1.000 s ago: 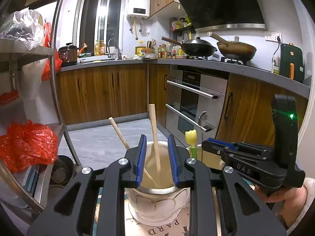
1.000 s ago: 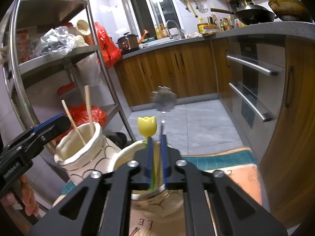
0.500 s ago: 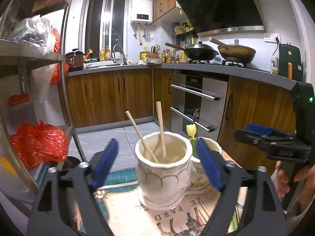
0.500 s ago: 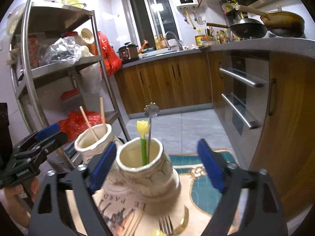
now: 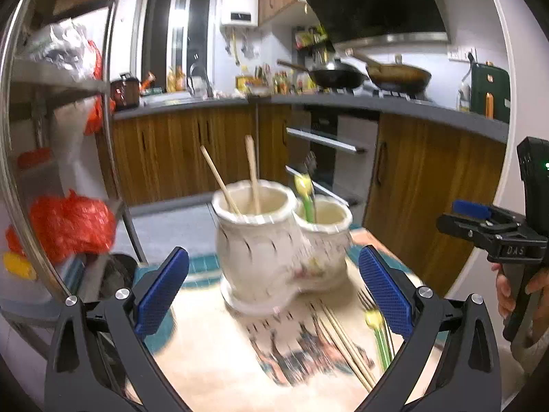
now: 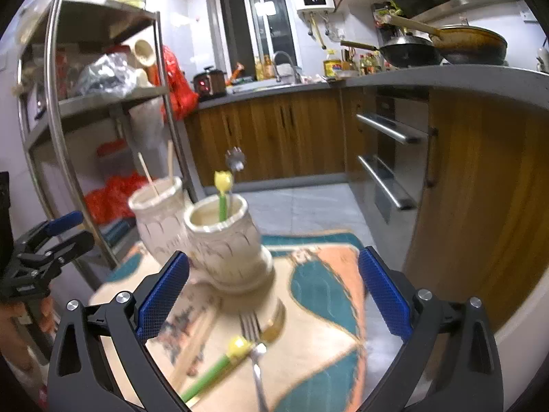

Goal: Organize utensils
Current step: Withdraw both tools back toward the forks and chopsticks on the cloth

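Observation:
Two cream ceramic holders stand side by side on a patterned mat. The left holder [image 5: 255, 240] [image 6: 156, 219] has two wooden chopsticks [image 5: 252, 175] in it. The right holder [image 5: 324, 240] [image 6: 223, 243] has a yellow-tulip green utensil [image 6: 223, 192] and a metal utensil [image 6: 235, 168] in it. Loose chopsticks [image 5: 346, 343] [image 6: 194, 346], a fork [image 6: 254, 343] and another tulip utensil [image 5: 377, 333] [image 6: 216, 367] lie on the mat in front. My left gripper [image 5: 271, 292] is open and empty, short of the holders. My right gripper [image 6: 272, 292] is open and empty above the loose utensils.
A metal shelf rack [image 6: 113, 103] with red bags stands at the left. Wooden cabinets and an oven [image 6: 387, 158] line the right and back. The mat [image 6: 326, 292] covers a small table with its edge close on the right.
Both grippers went from shut above the holders to wide open and pulled back and down. The chopstick and the metal utensil now stand free in the holders.

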Available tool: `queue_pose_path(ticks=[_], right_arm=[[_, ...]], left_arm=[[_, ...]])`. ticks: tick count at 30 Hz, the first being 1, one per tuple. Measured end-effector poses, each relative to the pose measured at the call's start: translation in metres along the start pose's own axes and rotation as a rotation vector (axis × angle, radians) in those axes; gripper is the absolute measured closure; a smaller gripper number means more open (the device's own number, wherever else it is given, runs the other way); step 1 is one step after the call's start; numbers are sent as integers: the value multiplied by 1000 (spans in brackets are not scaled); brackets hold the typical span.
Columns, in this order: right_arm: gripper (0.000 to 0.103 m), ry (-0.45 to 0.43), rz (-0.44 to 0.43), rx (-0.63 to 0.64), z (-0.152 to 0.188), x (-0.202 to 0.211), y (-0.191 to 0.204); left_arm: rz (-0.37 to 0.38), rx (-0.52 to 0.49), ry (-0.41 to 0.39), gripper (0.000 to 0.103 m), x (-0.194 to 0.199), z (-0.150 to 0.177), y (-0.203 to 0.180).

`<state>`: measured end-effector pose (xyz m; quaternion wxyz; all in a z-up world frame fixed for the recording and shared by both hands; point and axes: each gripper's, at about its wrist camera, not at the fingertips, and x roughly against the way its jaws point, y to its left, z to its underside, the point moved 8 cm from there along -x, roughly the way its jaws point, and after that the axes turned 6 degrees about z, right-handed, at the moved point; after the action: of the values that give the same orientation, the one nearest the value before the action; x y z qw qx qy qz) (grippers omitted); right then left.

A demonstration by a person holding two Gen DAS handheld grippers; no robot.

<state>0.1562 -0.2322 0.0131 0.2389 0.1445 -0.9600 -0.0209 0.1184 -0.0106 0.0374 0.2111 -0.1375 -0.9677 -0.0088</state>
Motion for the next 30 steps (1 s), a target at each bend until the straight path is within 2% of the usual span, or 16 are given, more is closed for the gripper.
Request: queue_pose_path(ticks=[8,14,19,22,25,30], right_arm=[[5,73,38,18,37,-2,-16],[5,118,54,24,57,-8,-20],[5,145,51,28,67,-14,-18],[5,150,50,41,69,-15,-16],[5,150,49,43,70,-16,-16],[5,163,54,45,72,-20,-16]], left_arm=[[18,29,189,5,-24,64,-20],[-1,45,260,6,-38,89,-24],[-41,25,360,6,-52,110,-32],[-53,51,427,14,-61,125,-30],[-37,75,457,17,-65,132,-31],[-32,59,473,19,-66,135,-36]])
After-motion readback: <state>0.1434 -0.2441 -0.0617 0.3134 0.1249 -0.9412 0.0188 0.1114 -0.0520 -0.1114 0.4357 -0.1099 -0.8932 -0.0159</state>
